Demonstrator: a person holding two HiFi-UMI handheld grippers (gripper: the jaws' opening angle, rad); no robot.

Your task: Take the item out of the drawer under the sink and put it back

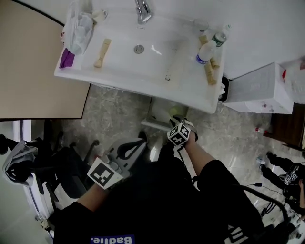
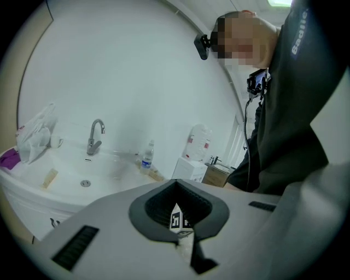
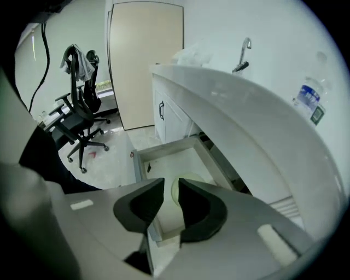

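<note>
The drawer (image 3: 164, 152) under the white sink (image 1: 143, 71) stands pulled out. A pale, round, flat item (image 3: 191, 182) lies on the drawer's floor; in the head view the item (image 1: 177, 112) shows just under the sink's front rim. My right gripper (image 3: 170, 187) hovers above the drawer's front, open, with a narrow gap and nothing between its pads. Its marker cube (image 1: 179, 135) sits just in front of the drawer. My left gripper (image 1: 141, 142) is held back to the left of the drawer, and its jaws (image 2: 183, 240) are shut with nothing in them.
On the sink's rim stand bottles (image 1: 208, 50), a plastic bag (image 1: 78, 26) and a faucet (image 1: 142, 11). A white box (image 1: 259, 88) stands on the floor at the right. An office chair (image 3: 82, 123) and a beige door (image 3: 145, 60) lie to the left.
</note>
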